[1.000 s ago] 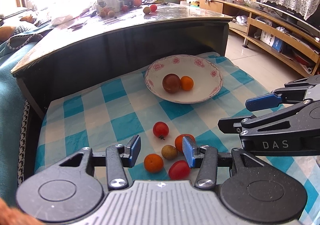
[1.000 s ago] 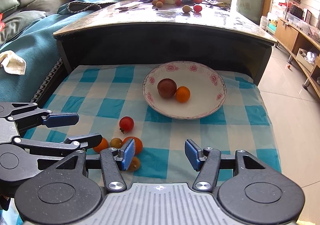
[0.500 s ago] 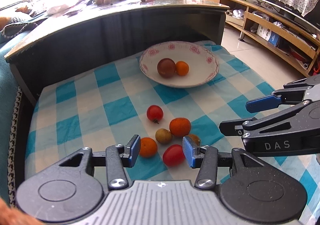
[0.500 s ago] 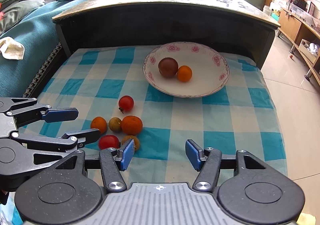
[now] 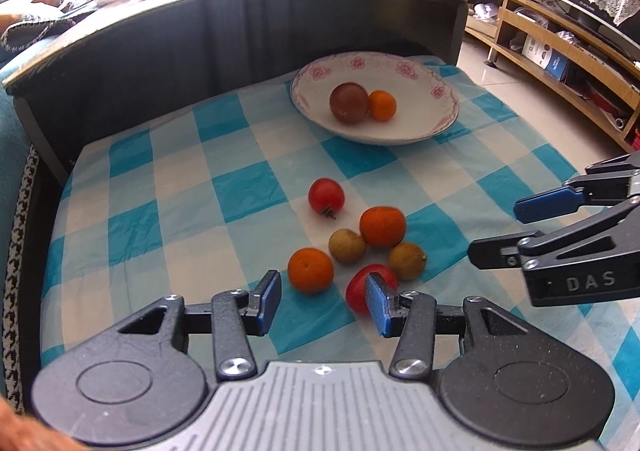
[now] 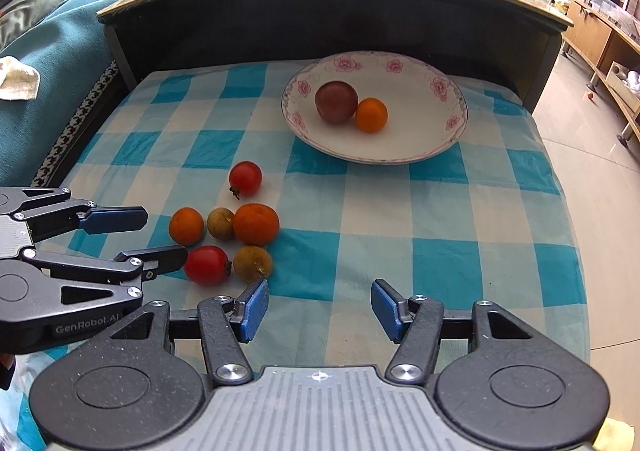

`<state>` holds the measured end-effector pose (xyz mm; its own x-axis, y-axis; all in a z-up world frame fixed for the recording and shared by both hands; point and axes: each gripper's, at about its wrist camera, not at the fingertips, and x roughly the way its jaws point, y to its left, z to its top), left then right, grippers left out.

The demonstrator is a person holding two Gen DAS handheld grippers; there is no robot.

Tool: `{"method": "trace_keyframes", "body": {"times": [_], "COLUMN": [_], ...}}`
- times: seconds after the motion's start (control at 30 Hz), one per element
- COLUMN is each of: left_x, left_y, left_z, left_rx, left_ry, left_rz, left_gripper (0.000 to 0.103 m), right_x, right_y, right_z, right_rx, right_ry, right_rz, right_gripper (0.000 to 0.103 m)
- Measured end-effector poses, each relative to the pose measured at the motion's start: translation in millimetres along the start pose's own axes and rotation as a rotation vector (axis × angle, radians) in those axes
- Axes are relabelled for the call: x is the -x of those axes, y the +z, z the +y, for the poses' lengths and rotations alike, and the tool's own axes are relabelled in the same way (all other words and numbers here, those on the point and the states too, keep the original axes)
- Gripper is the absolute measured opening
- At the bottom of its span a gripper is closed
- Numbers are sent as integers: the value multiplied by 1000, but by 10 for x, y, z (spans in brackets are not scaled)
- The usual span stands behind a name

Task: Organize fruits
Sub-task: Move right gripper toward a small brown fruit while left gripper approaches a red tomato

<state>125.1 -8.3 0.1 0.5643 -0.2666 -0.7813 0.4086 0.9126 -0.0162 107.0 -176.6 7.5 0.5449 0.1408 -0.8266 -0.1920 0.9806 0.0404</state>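
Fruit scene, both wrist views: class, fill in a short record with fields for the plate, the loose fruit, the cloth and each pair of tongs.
plate: white, pink flowers; holds a dark fruit and a small orange
loose fruit: six clustered on the cloth, including two red tomatoes
cloth: blue-white check
left tongs: open, empty
right tongs: open, empty

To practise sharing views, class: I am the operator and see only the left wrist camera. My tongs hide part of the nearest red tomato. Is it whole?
Observer: Yes. The right wrist view shows the near red tomato whole, its stalk end facing a brown fruit beside it.
Operator: Is anything between the right tongs?
Observer: No. The right tongs are open, with only checked cloth showing between them.
Operator: Anything off to the left that I miss?
Observer: A white rag lies on the teal sofa.
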Motion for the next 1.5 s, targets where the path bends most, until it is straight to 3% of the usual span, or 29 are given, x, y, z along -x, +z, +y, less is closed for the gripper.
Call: {"method": "trace_keyframes", "body": {"times": [0.77, 1.23, 1.5], "left_x": [-70, -85, -93], "left_y": [-3, -192, -200], "left_z": [147, 159, 142], "left_rx": [38, -19, -23], "left_ry": [-32, -58, -75], "left_rz": [18, 57, 61], "left_gripper": [58, 58, 59], "right_x": [-259, -392, -403], "right_y": [39, 27, 62], "right_z": [147, 211, 307], "right_rx": [50, 94, 147], "right_ry": [76, 104, 105], "right_rz": [43, 34, 14], "right_gripper": [53, 54, 21]}}
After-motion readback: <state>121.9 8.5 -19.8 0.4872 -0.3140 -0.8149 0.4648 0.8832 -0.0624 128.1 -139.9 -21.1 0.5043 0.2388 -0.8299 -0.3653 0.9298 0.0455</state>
